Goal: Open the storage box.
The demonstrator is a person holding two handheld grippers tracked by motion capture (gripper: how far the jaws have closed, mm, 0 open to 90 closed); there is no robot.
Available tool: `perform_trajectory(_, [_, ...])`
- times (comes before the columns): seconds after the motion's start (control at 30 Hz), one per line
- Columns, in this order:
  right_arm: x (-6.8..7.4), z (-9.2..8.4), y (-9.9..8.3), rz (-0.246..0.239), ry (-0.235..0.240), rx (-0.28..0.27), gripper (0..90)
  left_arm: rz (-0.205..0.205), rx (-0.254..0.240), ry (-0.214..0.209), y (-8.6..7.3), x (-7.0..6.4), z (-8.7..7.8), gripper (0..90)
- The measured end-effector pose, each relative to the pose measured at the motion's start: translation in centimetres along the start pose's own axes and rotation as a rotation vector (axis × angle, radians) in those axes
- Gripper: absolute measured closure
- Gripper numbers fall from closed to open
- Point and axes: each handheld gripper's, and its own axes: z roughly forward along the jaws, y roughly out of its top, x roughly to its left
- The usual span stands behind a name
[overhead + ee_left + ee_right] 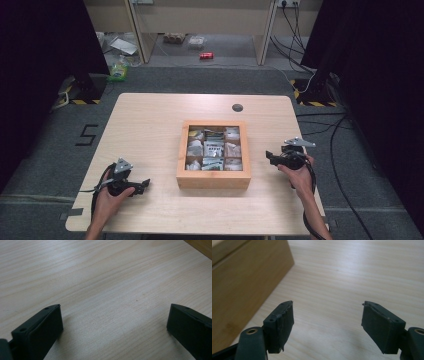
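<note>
Both tools stand with jaws apart and empty: the right tool [270, 156] hovers just right of the wooden box [213, 180], the left tool [146, 184] well left of it. Each hand points its tool inward, low over the surface [150, 125].

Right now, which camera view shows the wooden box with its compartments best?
The high view: the whole wooden box is seen from above, with packets in its compartments. The right gripper view shows one outer side wall of it at the left; the left gripper view shows a small wooden corner at top right, probably the box.
</note>
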Motion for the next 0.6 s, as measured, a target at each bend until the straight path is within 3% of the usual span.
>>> perform_trajectory(0.17, [1.3, -0.7, 0.2, -0.036, 0.011, 0.003, 26.2, 0.000, 0.000, 0.000, 0.0, 0.0, 0.0, 0.0])
perform_trajectory(0.6, [2.5, -2.8, -1.0, -0.053, 0.025, -0.009, 26.6, 0.000, 0.000, 0.000, 0.0, 0.0, 0.0, 0.0])
